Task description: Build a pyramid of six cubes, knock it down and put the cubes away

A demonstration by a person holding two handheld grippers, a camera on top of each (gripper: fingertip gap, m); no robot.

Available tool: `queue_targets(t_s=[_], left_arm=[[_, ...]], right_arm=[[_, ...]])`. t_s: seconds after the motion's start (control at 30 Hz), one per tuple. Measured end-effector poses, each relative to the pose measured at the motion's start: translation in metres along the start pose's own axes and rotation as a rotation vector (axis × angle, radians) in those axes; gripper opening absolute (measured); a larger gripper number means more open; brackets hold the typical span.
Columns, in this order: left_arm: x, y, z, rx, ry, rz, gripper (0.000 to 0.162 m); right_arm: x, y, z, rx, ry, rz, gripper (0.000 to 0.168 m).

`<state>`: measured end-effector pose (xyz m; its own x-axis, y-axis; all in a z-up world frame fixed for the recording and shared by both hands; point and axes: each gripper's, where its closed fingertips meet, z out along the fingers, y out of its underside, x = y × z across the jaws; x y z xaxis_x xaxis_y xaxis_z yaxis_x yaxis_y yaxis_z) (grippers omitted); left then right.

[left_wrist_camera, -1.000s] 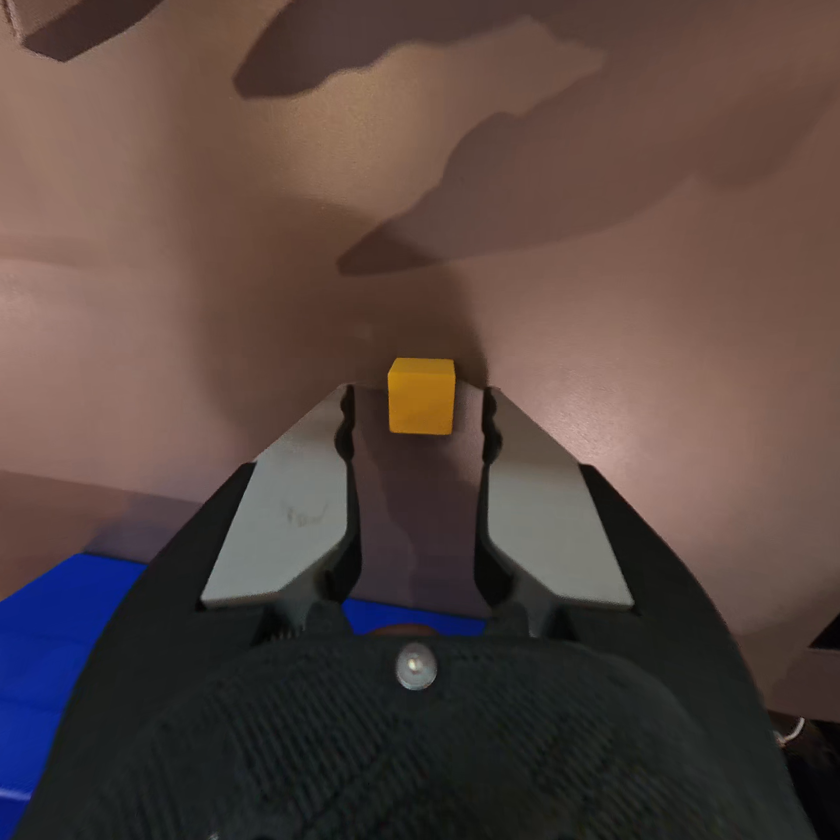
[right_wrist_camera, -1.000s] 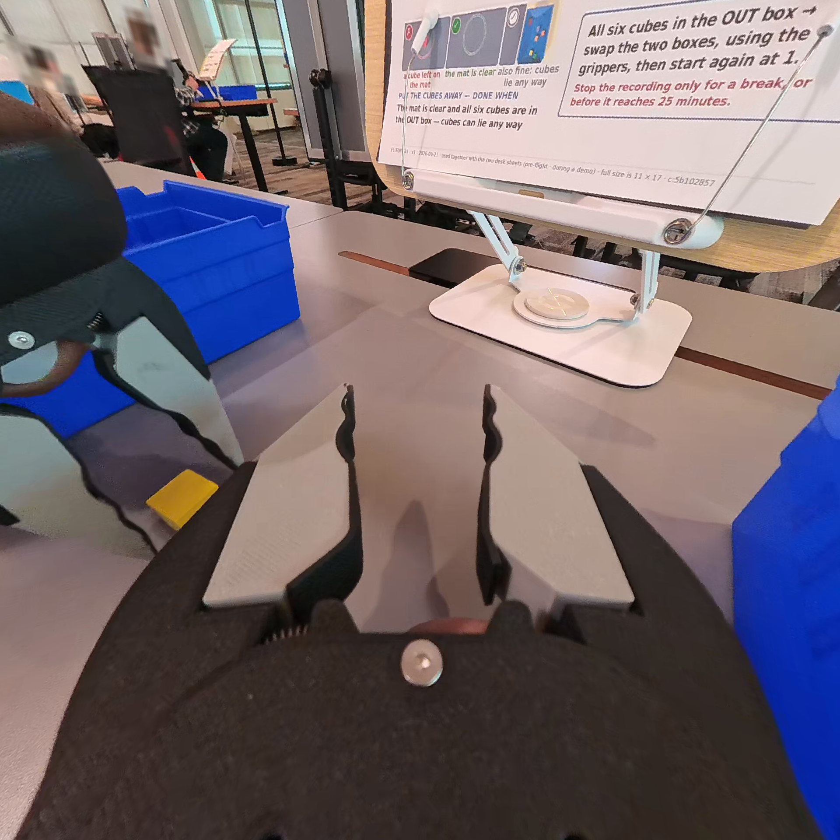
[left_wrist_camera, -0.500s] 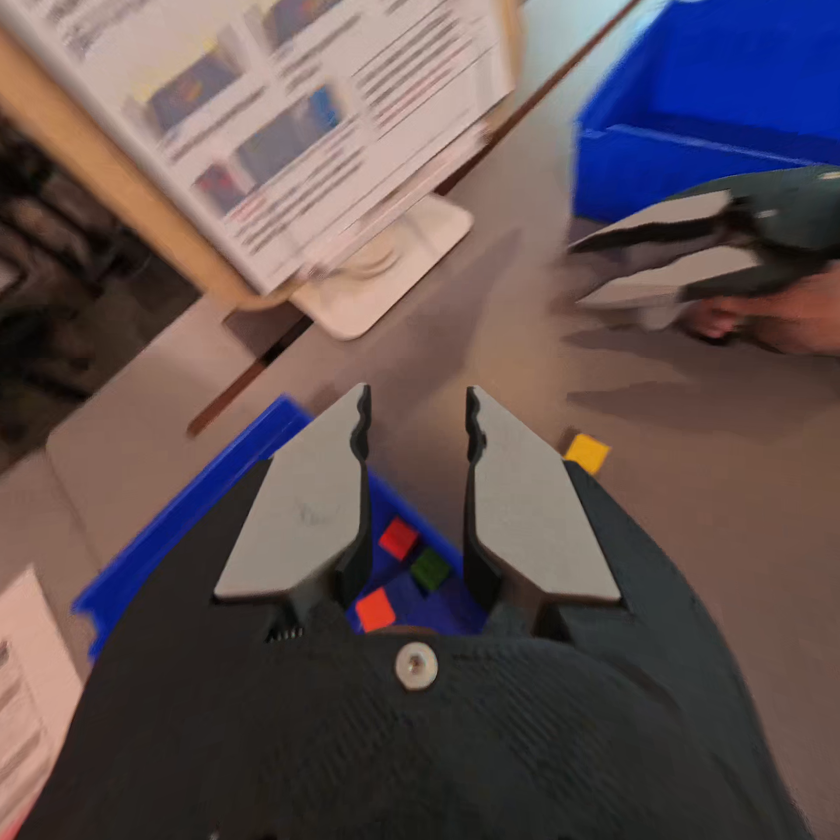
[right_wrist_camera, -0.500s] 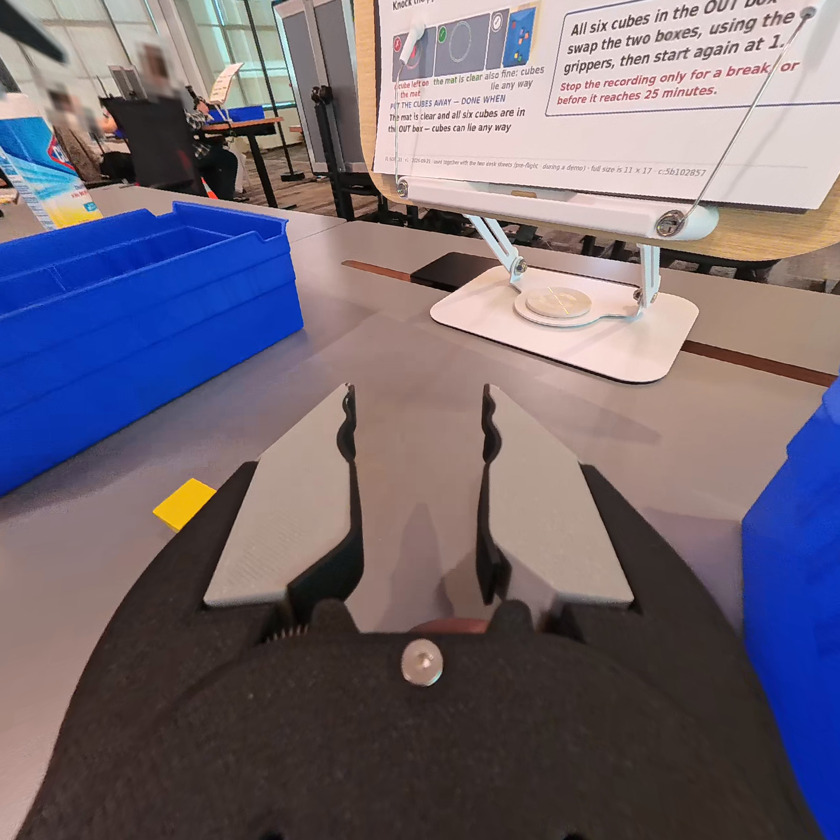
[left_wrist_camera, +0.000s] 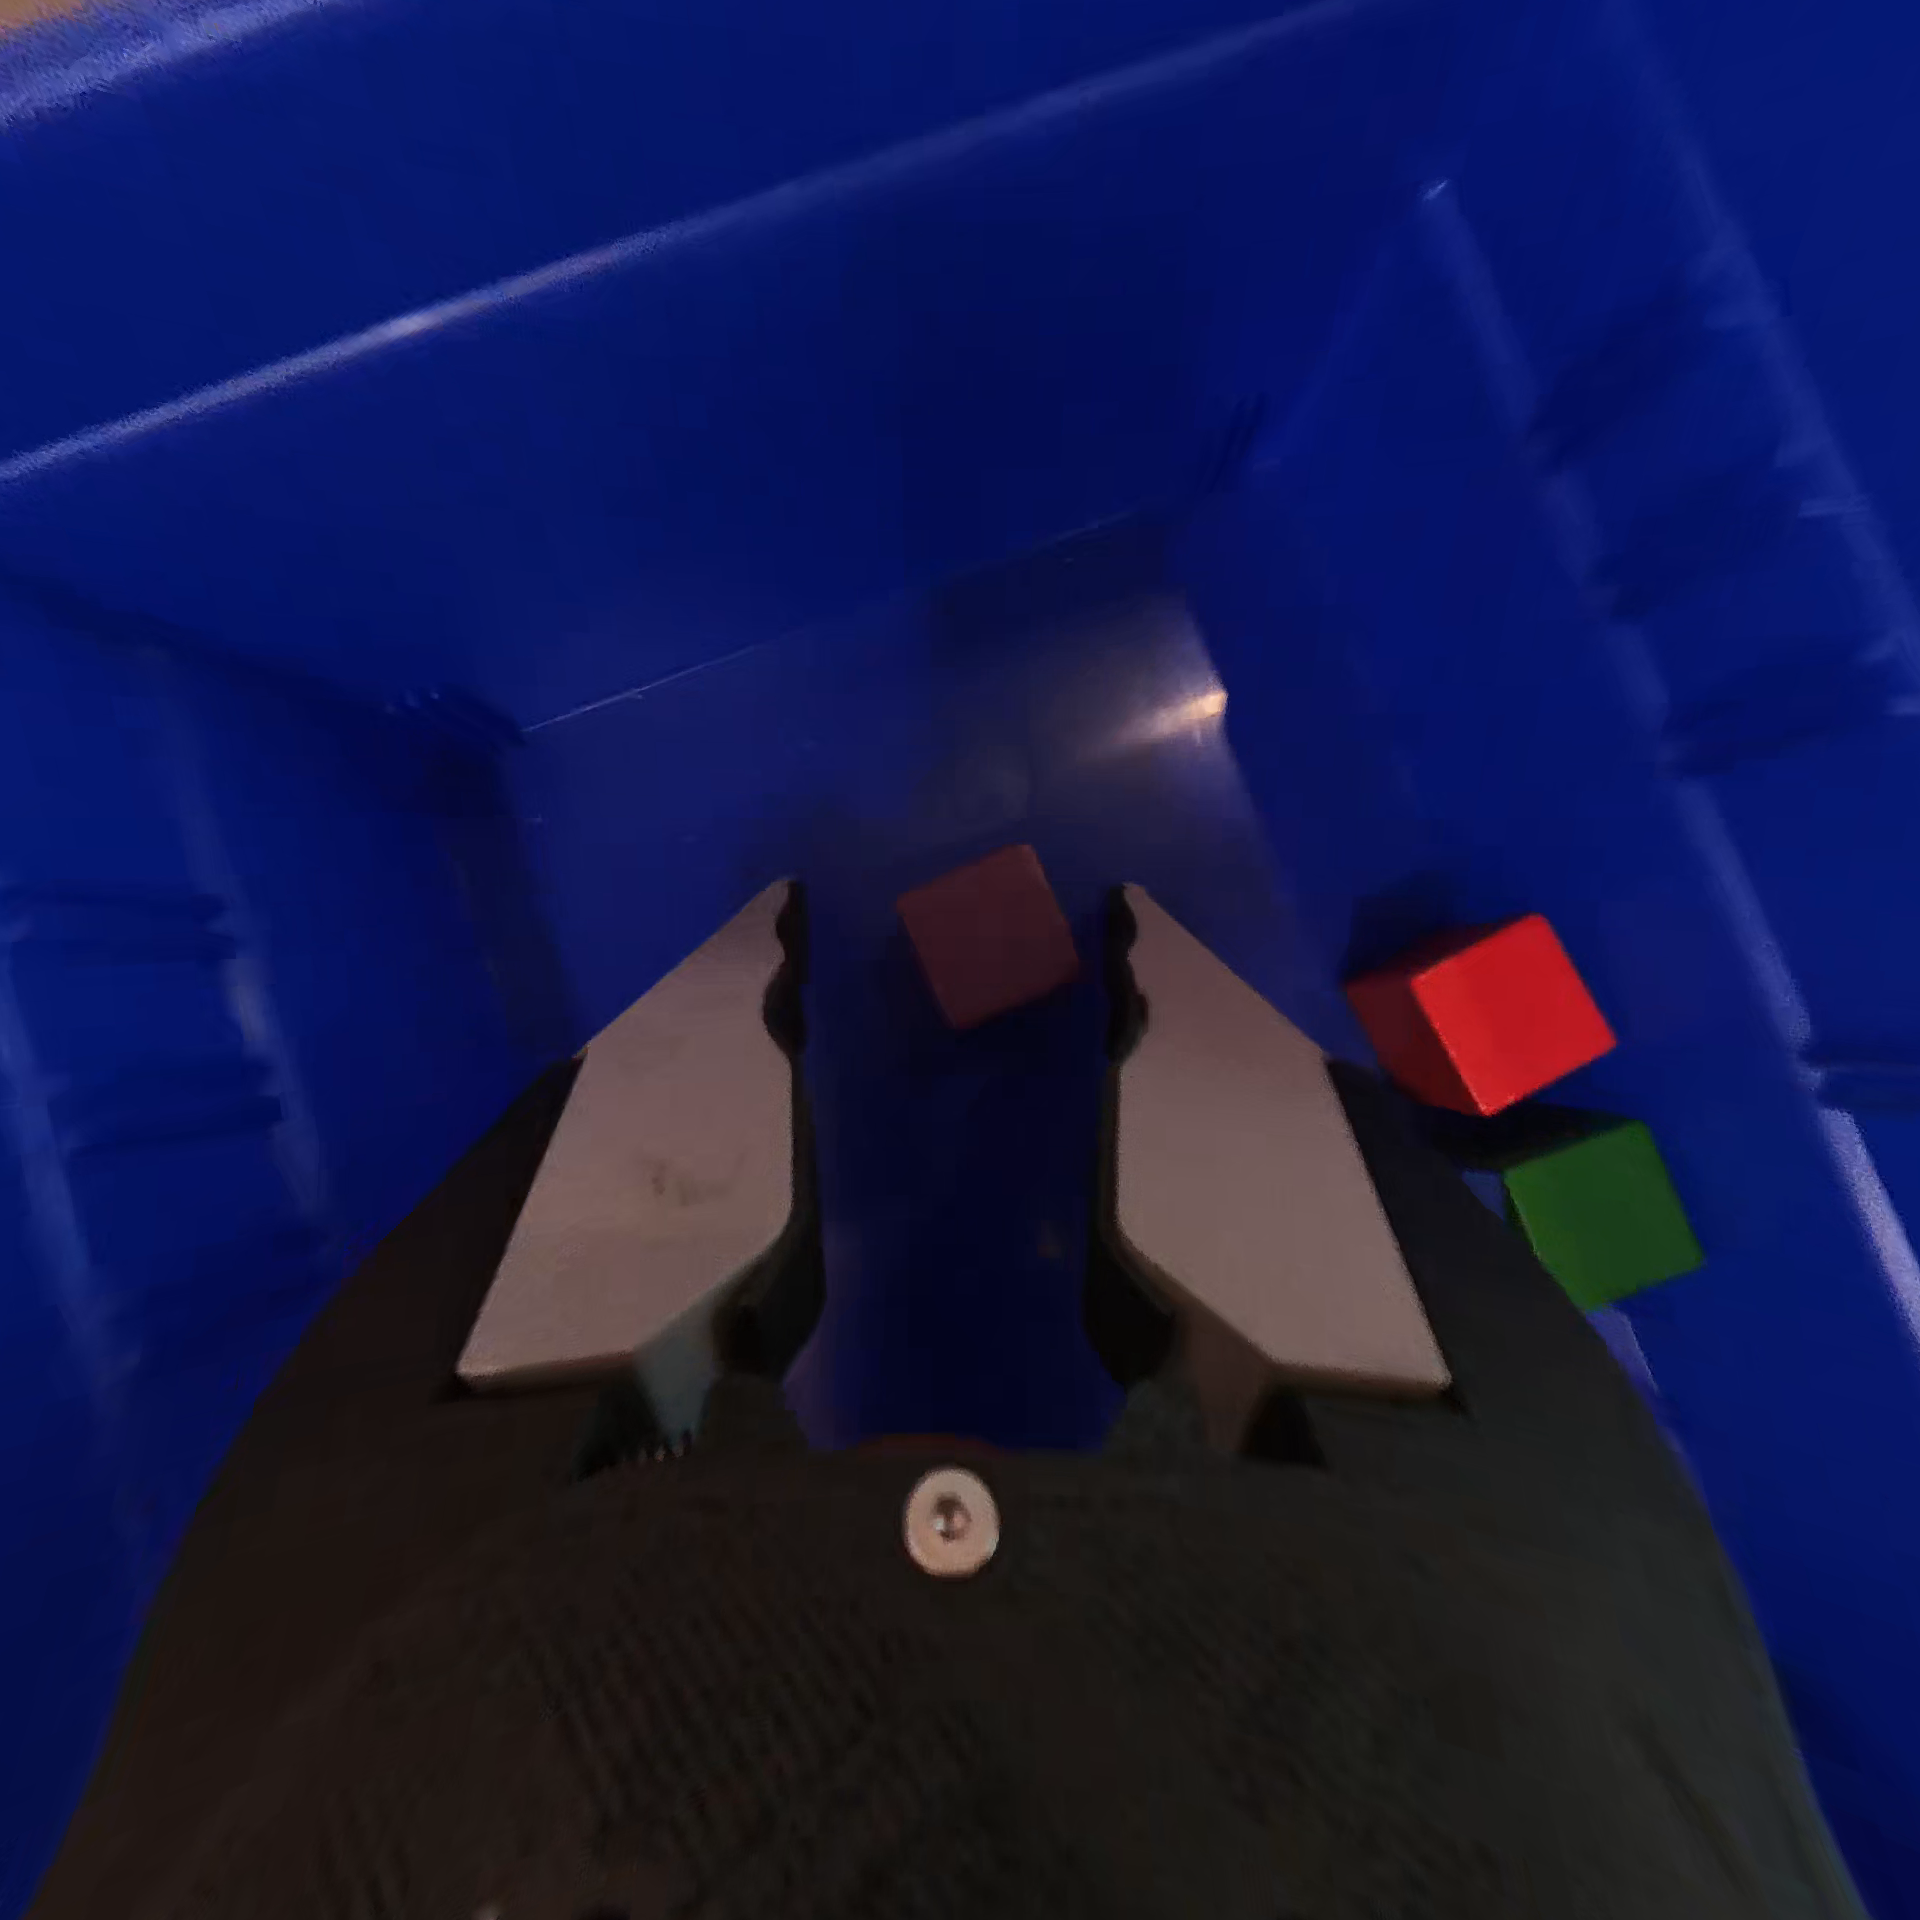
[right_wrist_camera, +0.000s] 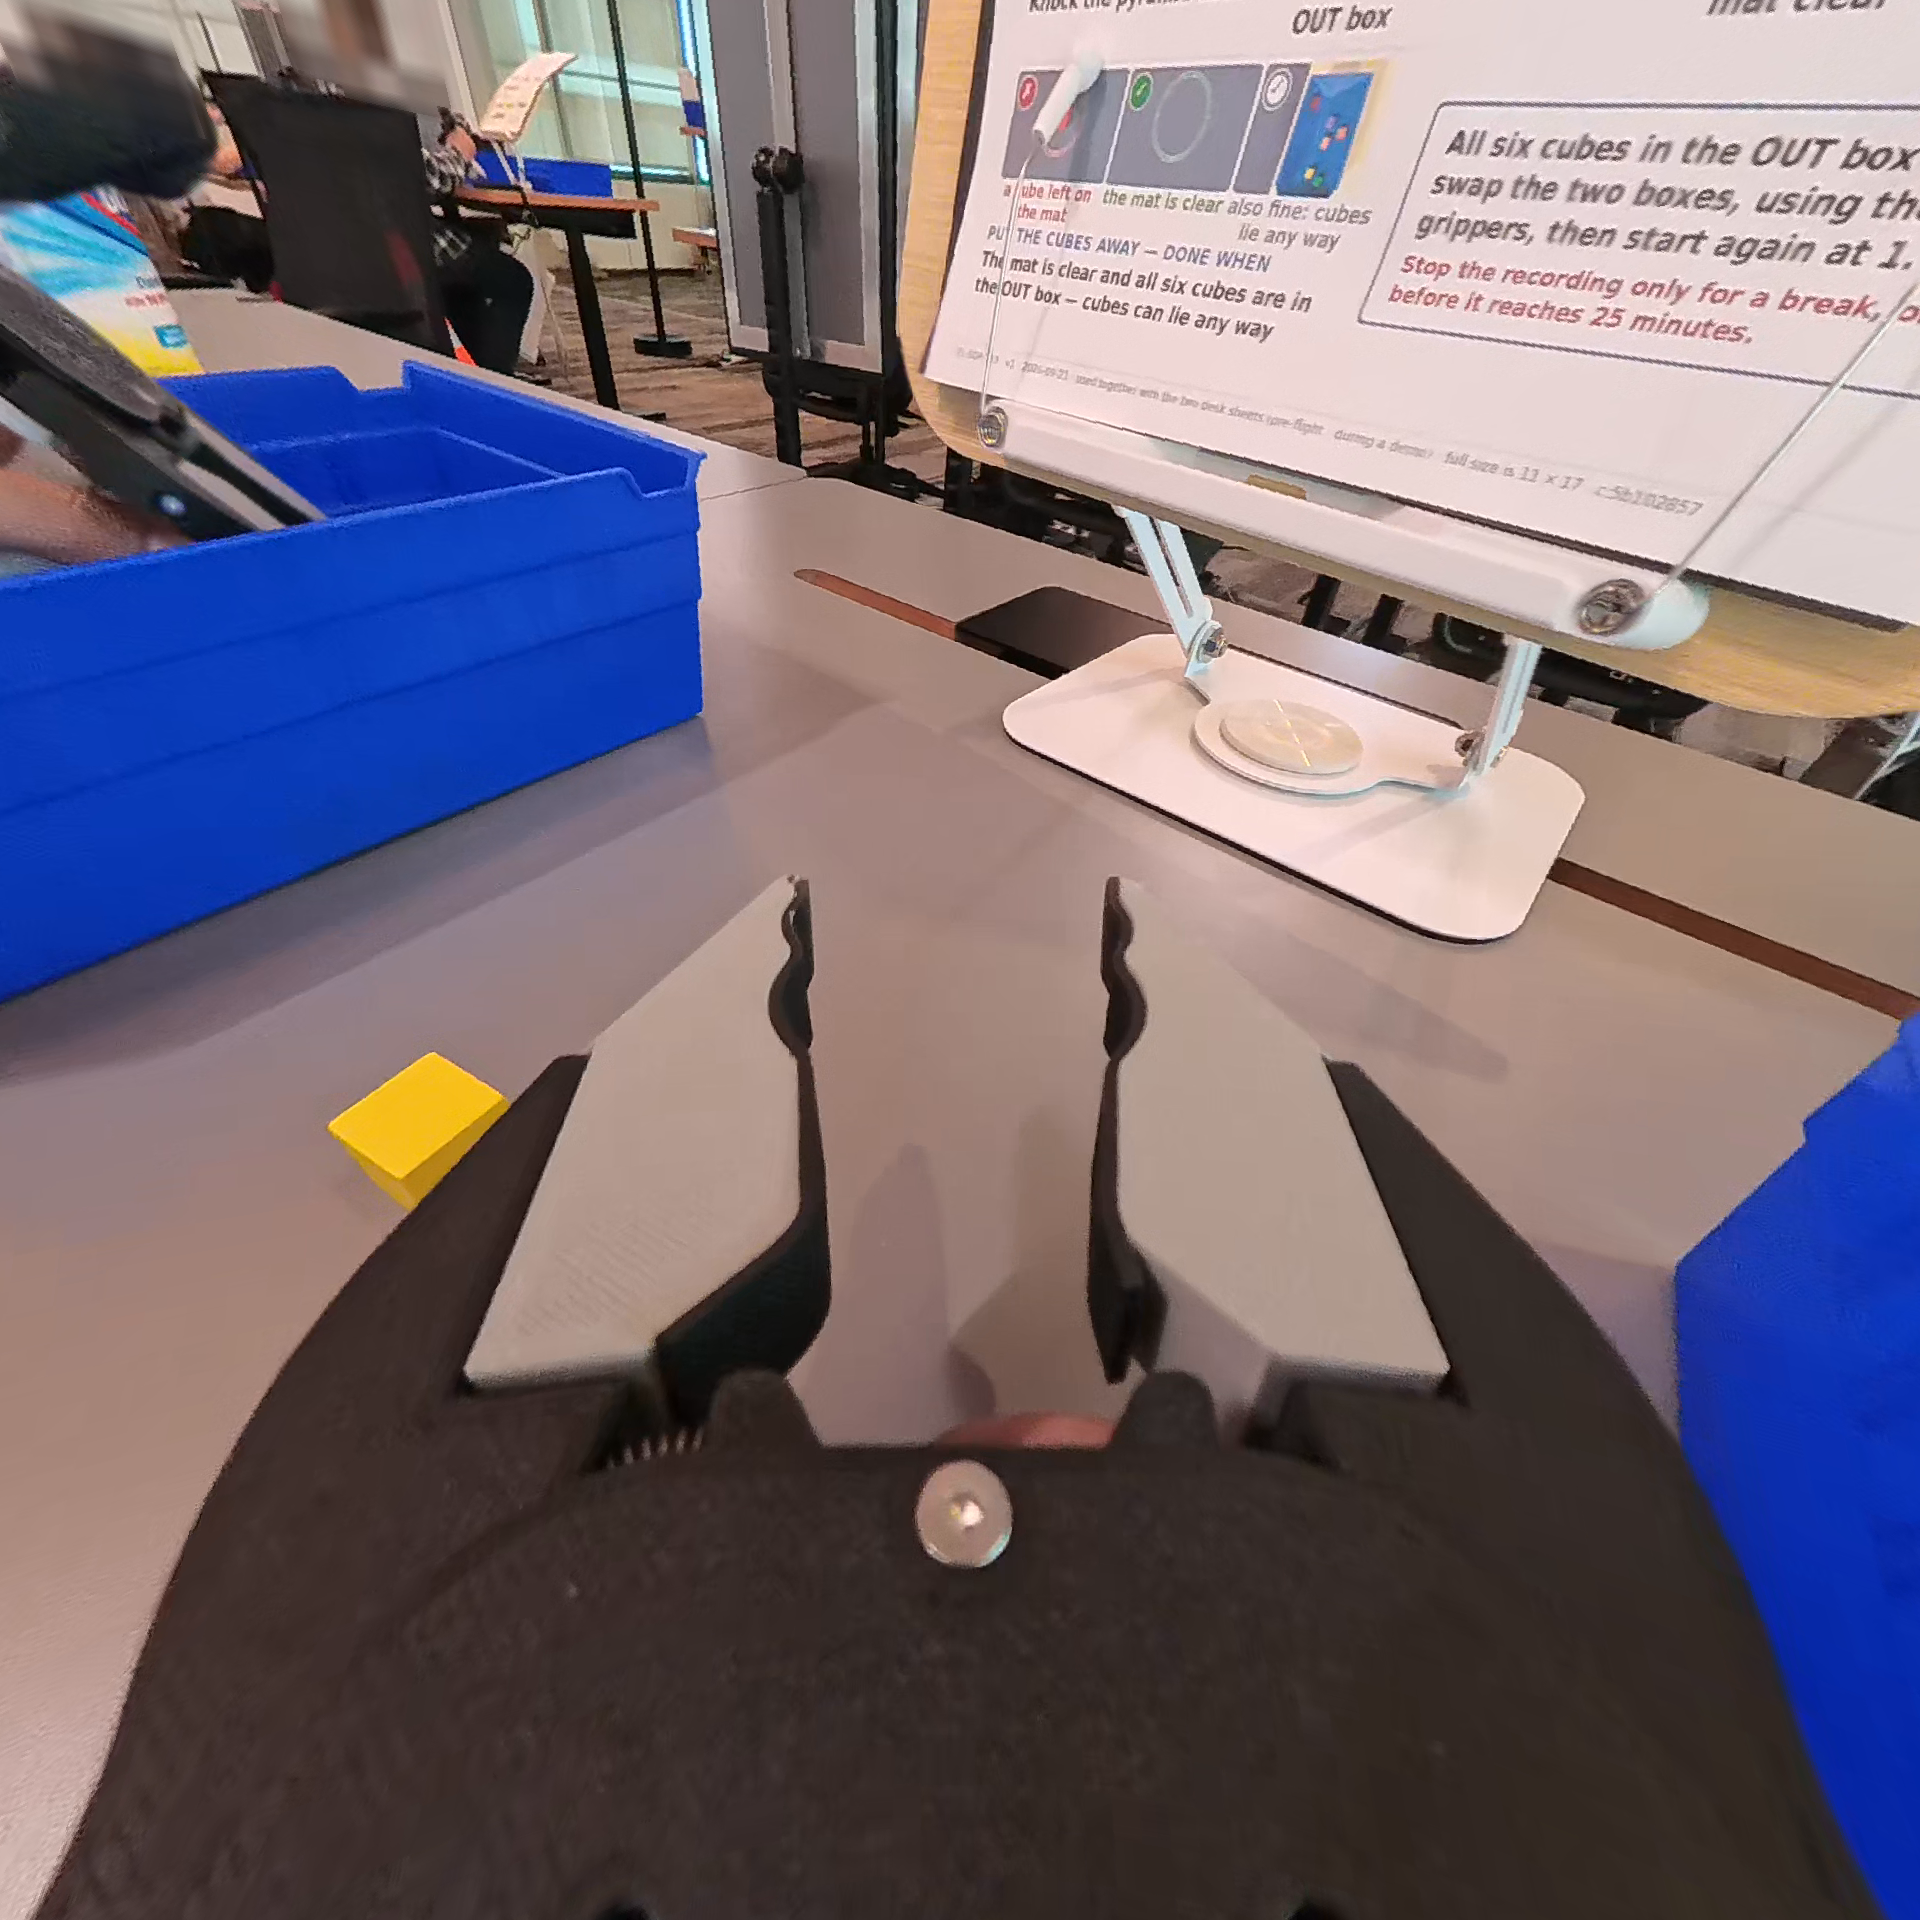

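Inside the blue bin (left_wrist_camera: 935, 416), left gripper (left_wrist_camera: 956, 904) jaws released; dark red cube (left_wrist_camera: 985, 935) at 12 o'clock between tips. Right gripper (right_wrist_camera: 956, 904) jaws released; yellow cube (right_wrist_camera: 416, 1127) on table (right_wrist_camera: 1039, 831) at 9 o'clock.

We see our left gripper (left_wrist_camera: 956, 935) down inside a blue bin (left_wrist_camera: 727, 436), jaws apart and holding nothing. A dark red cube (left_wrist_camera: 985, 935) lies on the bin floor just beyond the fingertips, between them. To the right, by the wall, a bright red cube (left_wrist_camera: 1486, 1013) sits just beyond a green cube (left_wrist_camera: 1600, 1210).
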<state>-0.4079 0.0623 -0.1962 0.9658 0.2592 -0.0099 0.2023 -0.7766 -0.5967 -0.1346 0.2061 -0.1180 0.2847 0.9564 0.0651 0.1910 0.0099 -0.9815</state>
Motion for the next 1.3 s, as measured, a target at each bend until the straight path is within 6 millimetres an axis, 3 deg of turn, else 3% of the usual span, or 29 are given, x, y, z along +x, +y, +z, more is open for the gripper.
queue_targets(t_s=[0.03,0.13,0.33,0.5,0.63,0.7,0.8,1.03,1.17,1.3], left_arm=[[0.004,0.002,0.004,-0.014,0.018,0.009,0.058],[0.004,0.000,0.003,-0.008,-0.004,0.040,0.031],[-0.008,-0.004,-0.004,0.012,-0.114,0.090,0.030],[-0.013,-0.030,-0.028,0.179,-0.183,0.099,0.030],[0.004,-0.046,-0.058,0.279,-0.133,0.144,0.030],[0.027,-0.057,-0.084,0.344,-0.049,0.138,0.030],[0.076,-0.077,-0.122,0.459,0.069,0.195,0.029],[0.212,-0.094,-0.158,0.438,0.230,0.517,0.029],[0.274,-0.096,-0.149,0.397,0.284,0.679,0.029],[0.294,-0.100,-0.125,0.338,0.238,0.748,0.029]], right_arm=[[0.000,0.000,0.000,-0.001,0.003,0.000,0.054],[0.001,-0.001,-0.001,0.012,-0.001,0.015,0.053],[0.004,-0.001,-0.004,0.016,-0.009,0.046,0.054],[0.003,0.001,-0.003,0.003,-0.016,0.042,0.054],[-0.001,0.003,-0.001,-0.018,-0.033,0.023,0.053],[-0.003,0.004,0.000,-0.027,-0.042,0.016,0.053],[-0.005,0.005,0.001,-0.037,-0.053,0.008,0.052],[0.002,0.004,-0.001,-0.024,-0.029,0.006,0.052],[0.007,0.004,-0.003,-0.024,-0.026,0.032,0.052],[0.013,0.005,-0.004,-0.032,-0.027,0.057,0.049]])
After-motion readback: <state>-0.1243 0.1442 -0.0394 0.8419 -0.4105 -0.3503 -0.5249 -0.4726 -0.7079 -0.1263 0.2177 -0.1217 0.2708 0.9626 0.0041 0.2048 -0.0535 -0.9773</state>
